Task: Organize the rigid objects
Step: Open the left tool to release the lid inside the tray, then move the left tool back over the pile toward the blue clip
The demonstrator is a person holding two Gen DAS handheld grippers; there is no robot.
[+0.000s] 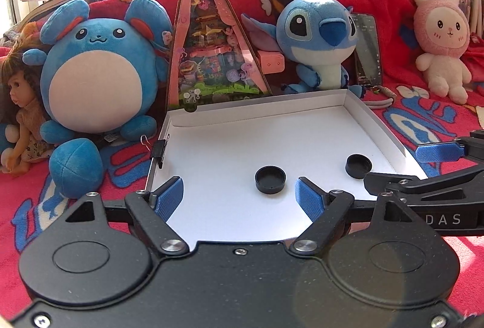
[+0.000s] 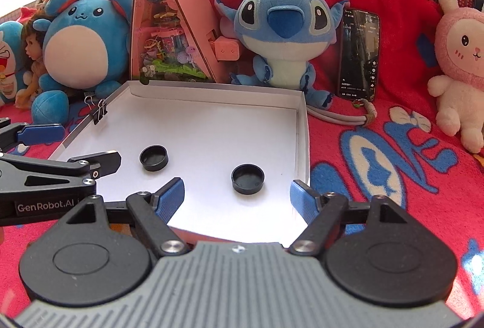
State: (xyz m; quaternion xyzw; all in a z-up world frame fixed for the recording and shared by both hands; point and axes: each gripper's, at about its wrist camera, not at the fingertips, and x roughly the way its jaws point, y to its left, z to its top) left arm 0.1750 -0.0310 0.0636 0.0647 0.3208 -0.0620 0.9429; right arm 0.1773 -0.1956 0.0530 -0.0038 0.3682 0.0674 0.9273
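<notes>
Both grippers hover low over the near edge of the shallow white cardboard tray point(image 1: 357, 107), side by side, the left gripper point(image 1: 240, 196) and the right gripper point(image 2: 237, 196) each with its blue ribbed pads spread wide and holding nothing. Two round black plastic caps lie hollow side up on the tray floor, well apart: one cap point(image 1: 270, 179) just ahead of the left jaws, the other cap point(image 2: 247, 178) just ahead of the right. A black binder clip point(image 1: 159, 152) grips the tray's left wall.
</notes>
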